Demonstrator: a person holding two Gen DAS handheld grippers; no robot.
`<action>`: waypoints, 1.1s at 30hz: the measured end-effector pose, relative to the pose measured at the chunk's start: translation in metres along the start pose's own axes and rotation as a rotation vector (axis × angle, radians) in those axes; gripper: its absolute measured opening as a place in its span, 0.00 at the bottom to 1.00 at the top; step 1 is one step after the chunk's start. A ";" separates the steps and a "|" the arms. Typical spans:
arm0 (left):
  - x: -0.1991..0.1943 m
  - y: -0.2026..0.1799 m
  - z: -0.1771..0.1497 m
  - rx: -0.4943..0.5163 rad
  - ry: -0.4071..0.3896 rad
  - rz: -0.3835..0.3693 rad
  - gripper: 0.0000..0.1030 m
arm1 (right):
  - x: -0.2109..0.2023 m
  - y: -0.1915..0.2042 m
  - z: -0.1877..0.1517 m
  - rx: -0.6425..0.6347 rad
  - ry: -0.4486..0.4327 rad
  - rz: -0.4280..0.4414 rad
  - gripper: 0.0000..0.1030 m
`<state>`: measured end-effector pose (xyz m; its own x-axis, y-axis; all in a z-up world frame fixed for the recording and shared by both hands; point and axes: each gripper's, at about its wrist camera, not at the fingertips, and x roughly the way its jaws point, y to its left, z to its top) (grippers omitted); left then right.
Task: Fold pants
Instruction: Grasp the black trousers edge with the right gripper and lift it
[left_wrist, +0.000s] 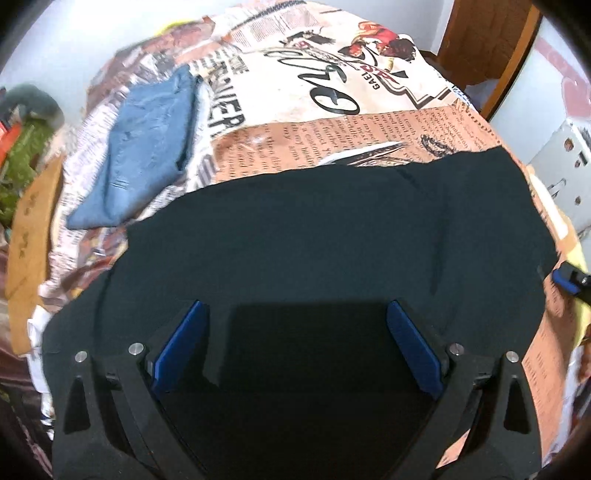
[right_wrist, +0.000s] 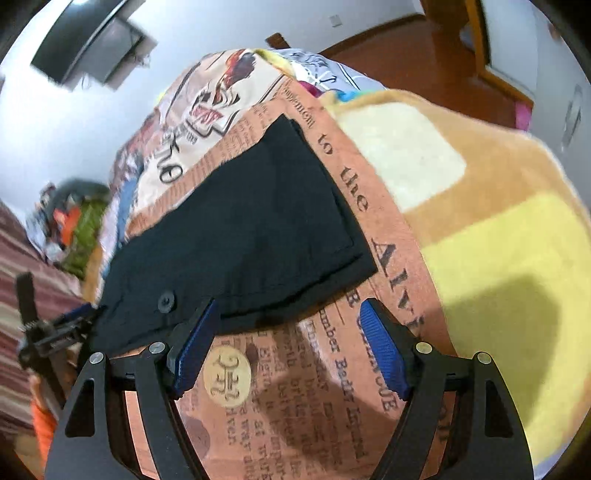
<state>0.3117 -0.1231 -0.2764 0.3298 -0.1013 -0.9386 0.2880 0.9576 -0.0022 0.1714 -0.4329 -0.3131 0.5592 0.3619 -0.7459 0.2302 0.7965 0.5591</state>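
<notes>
The black pants (right_wrist: 236, 229) are lying flat and folded over on a newspaper-print bedspread (right_wrist: 369, 206), a round button (right_wrist: 166, 301) showing near one edge. The left gripper (left_wrist: 297, 347) is hovering directly over the dark cloth, fingers spread wide and holding nothing. The right gripper (right_wrist: 286, 345) is hanging beside the pants' edge, fingers likewise wide apart. Folded blue jeans (left_wrist: 147, 147) are lying farther back on the bedspread.

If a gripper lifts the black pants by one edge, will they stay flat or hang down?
The pants will probably hang limp: they lie flat and thin on the bedcover, following its surface. They look light. The button end may sag a little more.
</notes>
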 end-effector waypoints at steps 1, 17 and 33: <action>0.004 -0.001 0.003 -0.012 0.012 -0.014 0.96 | 0.001 -0.001 0.002 0.011 -0.006 0.015 0.73; 0.014 -0.037 0.024 0.055 -0.001 -0.007 0.96 | 0.011 -0.011 0.026 0.023 -0.084 -0.039 0.21; -0.057 -0.014 0.013 -0.011 -0.184 -0.031 0.96 | -0.040 0.066 0.045 -0.171 -0.255 0.026 0.14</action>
<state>0.3009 -0.1340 -0.2178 0.4798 -0.1777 -0.8592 0.2908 0.9561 -0.0353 0.2001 -0.4160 -0.2303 0.7499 0.2675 -0.6051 0.0877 0.8663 0.4917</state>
